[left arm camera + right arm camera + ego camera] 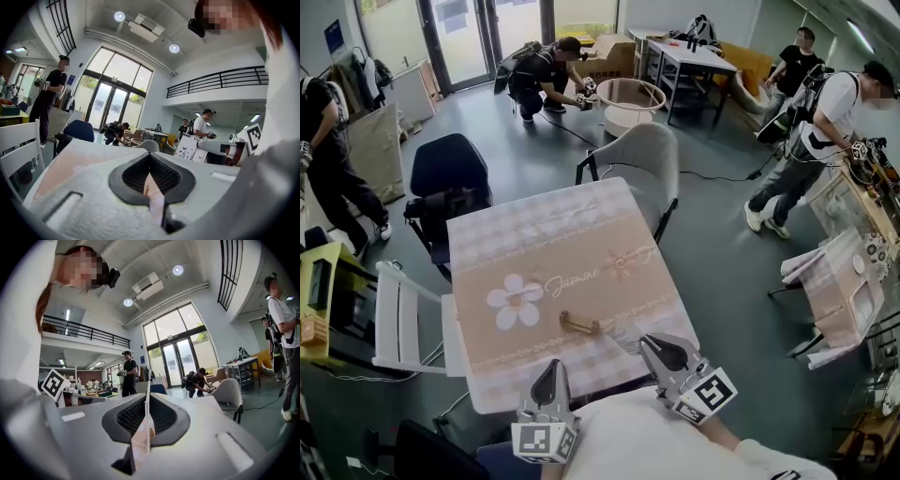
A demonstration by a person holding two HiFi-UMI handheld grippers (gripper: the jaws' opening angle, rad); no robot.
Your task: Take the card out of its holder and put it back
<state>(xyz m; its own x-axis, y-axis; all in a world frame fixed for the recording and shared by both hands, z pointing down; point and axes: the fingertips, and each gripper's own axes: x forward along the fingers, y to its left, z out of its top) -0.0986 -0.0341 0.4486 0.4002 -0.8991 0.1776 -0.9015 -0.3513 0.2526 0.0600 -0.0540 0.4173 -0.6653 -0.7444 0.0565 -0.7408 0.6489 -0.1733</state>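
Right hand-held gripper (649, 343) pinched the card (625, 339) just beside the wooden holder (579, 324); left hand-held gripper (552, 367) pressed together, empty; next, probably, edge-to-slot alignment.

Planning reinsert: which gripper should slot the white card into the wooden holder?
Right: the right gripper pinches the thin white card, small wooden holder close by. The left gripper is shut, empty.

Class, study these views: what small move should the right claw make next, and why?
Probably ease the right claw toward the wooden holder and line the card up over it. The claw is shut on the card, held edge-on, and the holder lies on the table close ahead, without a card.
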